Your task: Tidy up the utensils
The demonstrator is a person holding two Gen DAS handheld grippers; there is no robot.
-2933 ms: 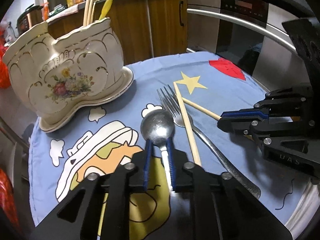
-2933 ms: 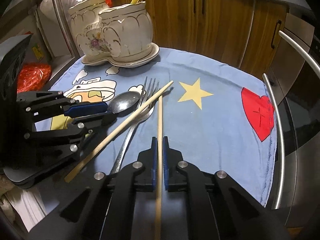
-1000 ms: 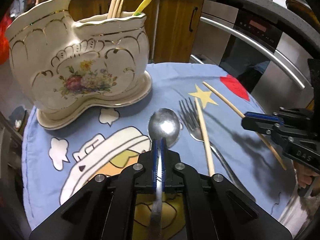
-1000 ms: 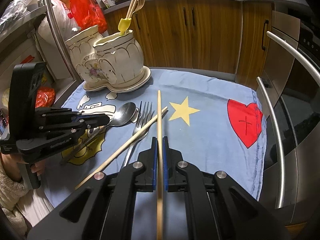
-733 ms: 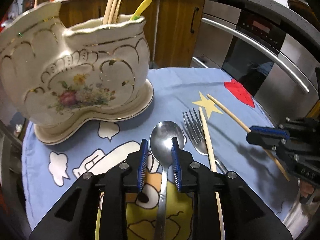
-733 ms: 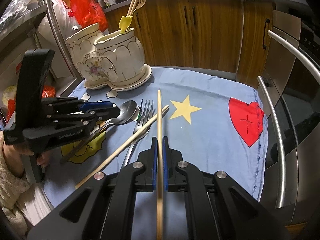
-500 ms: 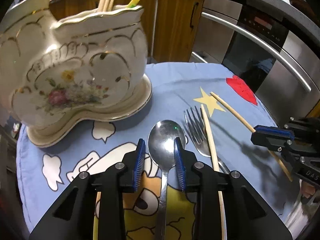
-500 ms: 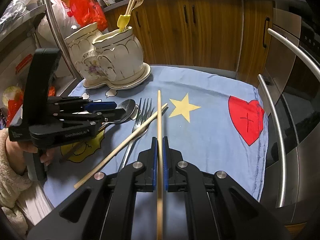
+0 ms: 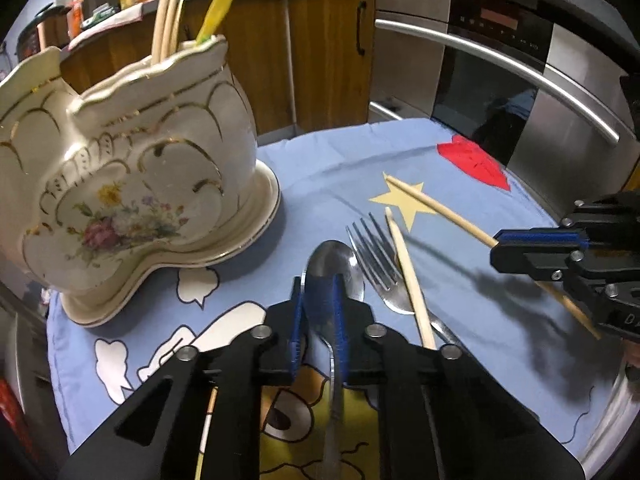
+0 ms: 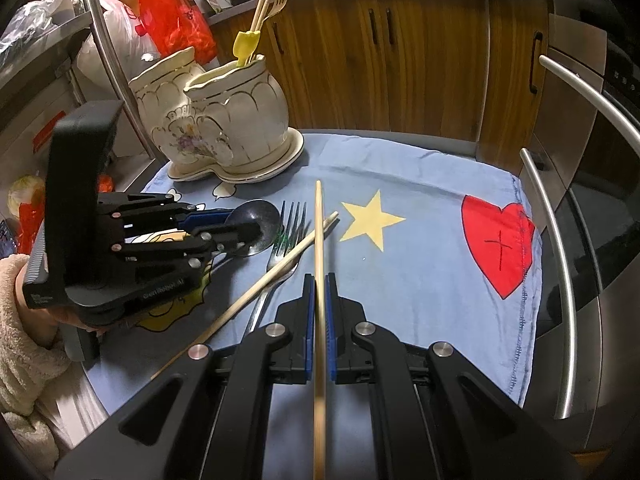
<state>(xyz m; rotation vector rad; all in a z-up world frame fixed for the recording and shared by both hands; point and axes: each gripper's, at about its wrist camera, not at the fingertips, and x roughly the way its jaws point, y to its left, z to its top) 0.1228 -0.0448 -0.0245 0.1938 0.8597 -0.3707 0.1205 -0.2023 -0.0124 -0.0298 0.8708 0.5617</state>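
Observation:
A steel spoon (image 9: 334,258) lies on the blue cartoon cloth (image 9: 328,168), and my left gripper (image 9: 320,280) is closing its blue pads on the spoon's neck, with the bowl sticking out ahead. My right gripper (image 10: 319,280) is shut on a wooden chopstick (image 10: 319,232) held above the cloth and pointing forward. A second chopstick (image 9: 408,276) rests across a fork (image 9: 376,256) beside the spoon. The cream floral ceramic holder (image 9: 132,184) stands at the back left with chopsticks, a fork and a yellow-handled utensil inside.
An oven with a long steel handle (image 10: 560,280) borders the cloth on the right. Wooden cabinets (image 10: 400,60) stand behind it. Red and white bags (image 10: 172,20) sit beyond the holder. A fluffy sleeve (image 10: 24,344) holds the left gripper at the left.
The left jaws opened around the spoon, then closed on its neck again, and the gripper rolled slightly. The right gripper kept still with its chopstick.

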